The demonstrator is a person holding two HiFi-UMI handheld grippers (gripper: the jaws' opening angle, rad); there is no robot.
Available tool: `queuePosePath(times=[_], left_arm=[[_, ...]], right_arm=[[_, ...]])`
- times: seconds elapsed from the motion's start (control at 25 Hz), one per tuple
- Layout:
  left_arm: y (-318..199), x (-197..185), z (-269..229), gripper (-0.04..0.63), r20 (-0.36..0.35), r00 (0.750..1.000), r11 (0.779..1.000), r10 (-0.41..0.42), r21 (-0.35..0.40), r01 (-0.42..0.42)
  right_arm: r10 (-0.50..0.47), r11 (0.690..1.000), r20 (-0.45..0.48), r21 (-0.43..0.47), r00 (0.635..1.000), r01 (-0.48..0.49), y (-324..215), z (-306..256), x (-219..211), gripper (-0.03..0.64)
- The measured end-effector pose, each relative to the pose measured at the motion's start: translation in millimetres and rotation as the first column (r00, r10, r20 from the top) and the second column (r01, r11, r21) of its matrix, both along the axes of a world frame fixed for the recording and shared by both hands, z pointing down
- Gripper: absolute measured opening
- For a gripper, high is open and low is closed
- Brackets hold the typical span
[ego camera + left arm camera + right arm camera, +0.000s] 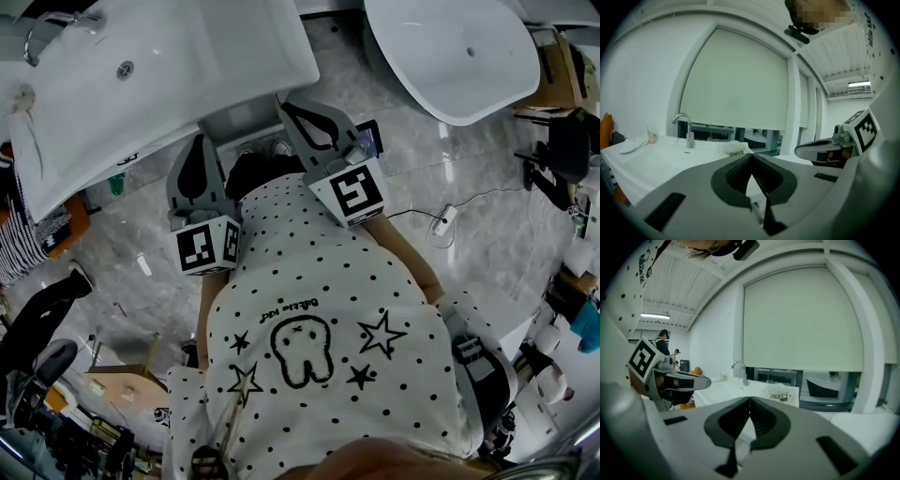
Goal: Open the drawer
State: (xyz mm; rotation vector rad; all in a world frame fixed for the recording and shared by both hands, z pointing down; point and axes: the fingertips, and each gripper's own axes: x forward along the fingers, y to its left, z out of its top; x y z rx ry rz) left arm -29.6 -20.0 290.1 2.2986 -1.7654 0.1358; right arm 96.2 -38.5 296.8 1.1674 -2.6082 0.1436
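As you face the sink (281, 56), you hold both grippers at your chest, pointing towards its near edge. The left gripper (752, 157) has its jaws closed on nothing. The right gripper (750, 400) likewise has its jaws closed and empty.

Under the sink's near edge, a pale cabinet (239, 122) shows between the two grippers and just ahead of them. The drawer is probably its front, though no handle can be made out. Its long axis would run along the sink's edge, crosswise to your jaws and below where they point. The right gripper looks slightly nearer.

The sink's bowl holds nothing but its drain (125, 68). A tap (686, 129) and a whitish lump (733, 147) sit on the sink's rim.
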Motion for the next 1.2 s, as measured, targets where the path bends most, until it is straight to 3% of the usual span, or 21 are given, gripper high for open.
queuePosePath(times=[1.2], left_arm=[[3.8,3.4,-0.2,0.005,0.001,1.0,1.0,0.012,0.01,-0.012]], right_arm=[[-0.001,1.0,0.018,-0.005,1.0,0.001,1.2,0.9,1.3,0.014]])
